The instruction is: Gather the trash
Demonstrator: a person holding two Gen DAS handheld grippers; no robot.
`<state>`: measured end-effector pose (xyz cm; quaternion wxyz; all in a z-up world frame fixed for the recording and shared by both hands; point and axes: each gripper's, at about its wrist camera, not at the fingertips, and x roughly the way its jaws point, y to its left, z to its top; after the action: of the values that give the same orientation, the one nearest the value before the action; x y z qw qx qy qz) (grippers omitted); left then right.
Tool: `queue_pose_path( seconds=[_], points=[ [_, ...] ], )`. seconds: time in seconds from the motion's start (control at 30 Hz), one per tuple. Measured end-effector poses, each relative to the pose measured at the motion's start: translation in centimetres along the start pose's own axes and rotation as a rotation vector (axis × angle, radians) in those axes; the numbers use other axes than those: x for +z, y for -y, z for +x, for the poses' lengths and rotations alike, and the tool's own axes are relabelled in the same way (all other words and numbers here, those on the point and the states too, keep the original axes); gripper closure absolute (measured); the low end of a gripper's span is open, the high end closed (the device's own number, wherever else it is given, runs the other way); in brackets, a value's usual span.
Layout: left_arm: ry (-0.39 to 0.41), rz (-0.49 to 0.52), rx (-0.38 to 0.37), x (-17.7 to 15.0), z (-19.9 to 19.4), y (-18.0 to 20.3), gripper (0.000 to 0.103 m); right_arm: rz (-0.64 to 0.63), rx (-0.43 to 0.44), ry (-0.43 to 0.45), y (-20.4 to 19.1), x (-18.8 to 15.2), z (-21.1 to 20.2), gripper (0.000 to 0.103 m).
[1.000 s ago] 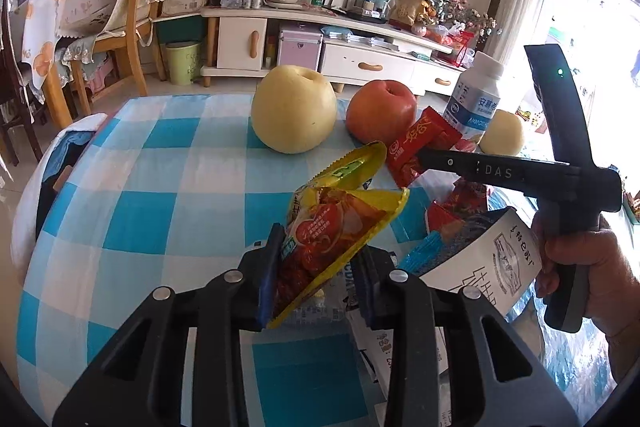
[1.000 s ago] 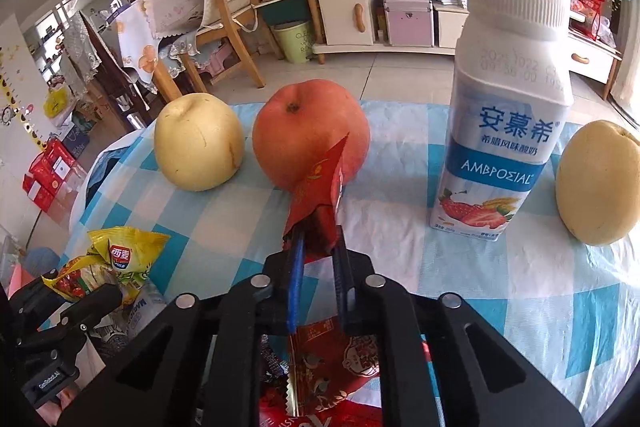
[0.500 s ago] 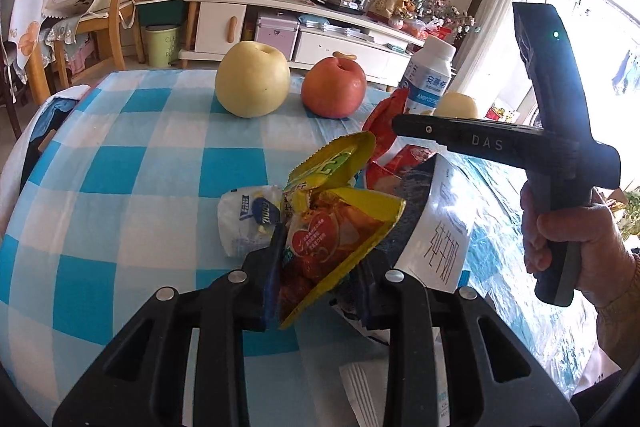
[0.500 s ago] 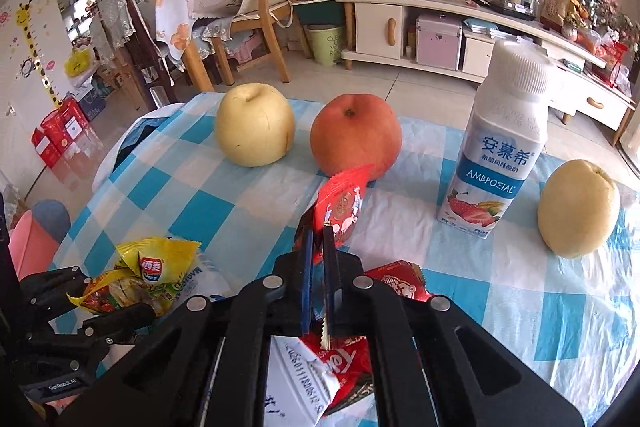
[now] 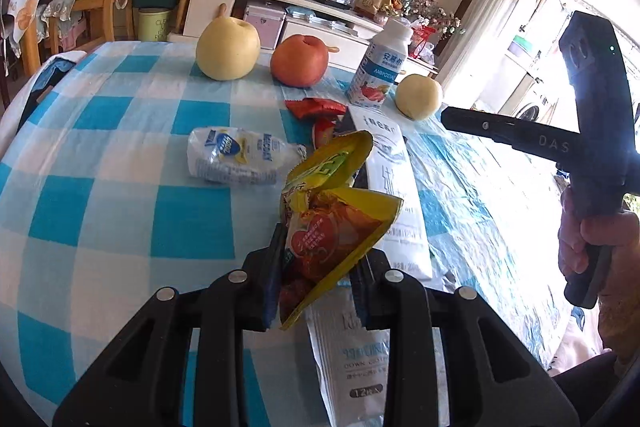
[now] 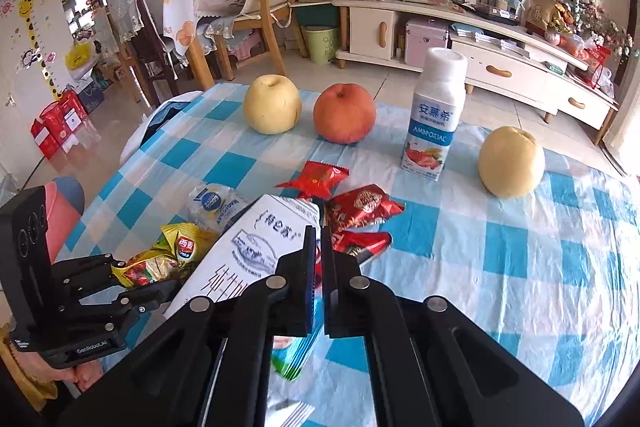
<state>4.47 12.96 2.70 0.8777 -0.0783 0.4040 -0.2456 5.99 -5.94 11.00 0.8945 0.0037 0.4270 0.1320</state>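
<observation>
My left gripper is shut on a yellow snack wrapper and holds it above the checked tablecloth; it also shows in the right wrist view. My right gripper is shut with nothing between its pads, above a white milk carton lying flat. Red wrappers lie just beyond it. A crumpled clear plastic bag lies left of the carton.
Two yellow pears, a red apple and an upright yogurt bottle stand at the far side of the table. A white flat pack lies near the front edge. Chairs and a TV cabinet stand behind.
Both grippers pulled back from the fruit. The right gripper let go of the red wrapper, which now lies on the table. The left still holds the yellow wrapper.
</observation>
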Motion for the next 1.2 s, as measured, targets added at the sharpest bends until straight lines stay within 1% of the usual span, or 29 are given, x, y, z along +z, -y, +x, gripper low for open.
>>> queue_pose_path(
  seconds=[0.1,0.17,0.2,0.27,0.3,0.33,0.37,0.4,0.43,0.53,0.63,0.7,0.73,0.83,0.87,0.93,1.1,1.13,1.17,1.2],
  points=[
    [-0.008,-0.011,-0.017,-1.1,-0.5,0.6,0.073,0.053,-0.016,-0.025,0.2,-1.2,-0.9,0.100],
    [-0.016,-0.023,-0.033,-1.9,-0.9,1.0,0.073,0.132,0.023,-0.063,0.4,-2.3,-0.8,0.096],
    [-0.017,-0.029,-0.038,-2.3,-1.2,1.2,0.073,0.156,0.041,-0.085,0.2,-2.7,-0.6,0.096],
    [-0.019,-0.046,-0.050,-3.0,-1.6,1.3,0.074,0.152,0.039,-0.115,-0.8,-3.5,-0.3,0.096],
    [-0.020,-0.060,-0.054,-3.3,-1.9,1.4,0.074,0.137,0.033,-0.125,-1.6,-3.7,-0.2,0.093],
    [-0.018,-0.073,-0.057,-3.6,-2.3,1.3,0.074,0.132,0.025,-0.130,-2.3,-3.9,0.0,0.077],
    [-0.014,-0.086,-0.060,-3.8,-2.6,1.2,0.074,0.132,0.023,-0.128,-3.0,-4.0,0.0,0.055],
    [-0.010,-0.099,-0.061,-4.0,-2.9,1.1,0.074,0.130,0.024,-0.120,-3.5,-4.1,0.0,0.048],
    [-0.004,-0.116,-0.061,-4.3,-3.3,0.8,0.074,0.125,0.021,-0.114,-4.2,-4.0,0.0,0.046],
    [0.005,-0.153,-0.058,-4.7,-4.1,-0.1,0.074,0.150,0.014,-0.110,-4.9,-4.4,0.3,0.046],
    [0.024,-0.187,-0.059,-4.6,-5.0,-1.2,0.075,0.178,0.004,-0.128,-5.0,-4.8,1.2,0.044],
    [0.047,-0.203,-0.059,-4.2,-5.7,-1.8,0.075,0.165,-0.028,-0.129,-5.2,-4.6,1.7,0.039],
    [0.058,-0.213,-0.062,-4.0,-6.0,-2.2,0.075,0.177,-0.030,-0.127,-5.1,-4.5,2.0,0.035],
    [0.077,-0.222,-0.061,-3.6,-6.6,-2.7,0.075,0.225,-0.012,-0.121,-4.8,-4.0,2.7,0.032],
    [0.081,-0.226,-0.062,-3.4,-6.6,-2.9,0.075,0.227,-0.017,-0.120,-4.8,-3.8,2.9,0.029],
    [0.089,-0.235,-0.061,-3.3,-6.9,-3.3,0.075,0.230,-0.017,-0.124,-5.0,-3.4,3.7,0.028],
    [0.109,-0.240,-0.051,-2.9,-7.7,-3.9,0.075,0.232,-0.028,-0.162,-5.4,-3.2,5.6,0.028],
    [0.112,-0.241,-0.048,-2.9,-7.8,-4.0,0.075,0.222,-0.040,-0.160,-5.6,-3.1,5.7,0.031],
    [0.117,-0.243,-0.044,-2.8,-8.0,-4.2,0.075,0.209,-0.056,-0.160,-5.8,-3.1,5.8,0.042],
    [0.122,-0.246,-0.040,-2.7,-8.2,-4.3,0.075,0.200,-0.063,-0.163,-6.0,-3.1,5.9,0.045]
  ],
)
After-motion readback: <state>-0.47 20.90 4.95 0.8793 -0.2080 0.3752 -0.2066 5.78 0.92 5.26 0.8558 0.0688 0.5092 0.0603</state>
